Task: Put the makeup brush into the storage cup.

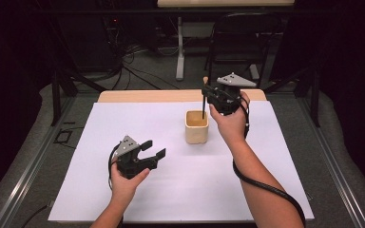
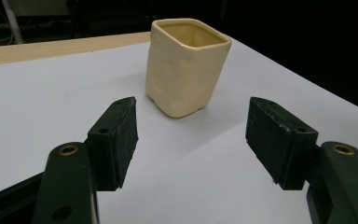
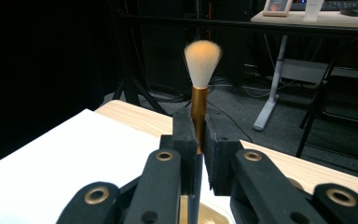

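right gripper [image 3: 199, 140] clamped on brush [image 3: 201, 70], bristles up, handle tip down in the cup [image 1: 196, 127] right below it. left gripper [image 2: 191, 140] wide, nothing between, cup just ahead on the tabletop [image 1: 171, 190].

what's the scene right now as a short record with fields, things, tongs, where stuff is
work in hand: brush held upright above the cup, handle end pointing down into its opening
brush: pale bristles up, copper ferrule, dark handle
cup: cream, squarish, upright on the white sheet
right tongs: shut on the brush at the ferrule
left tongs: open, nothing between the jaws, facing the cup from nearby
contact: left tongs apart from the cup
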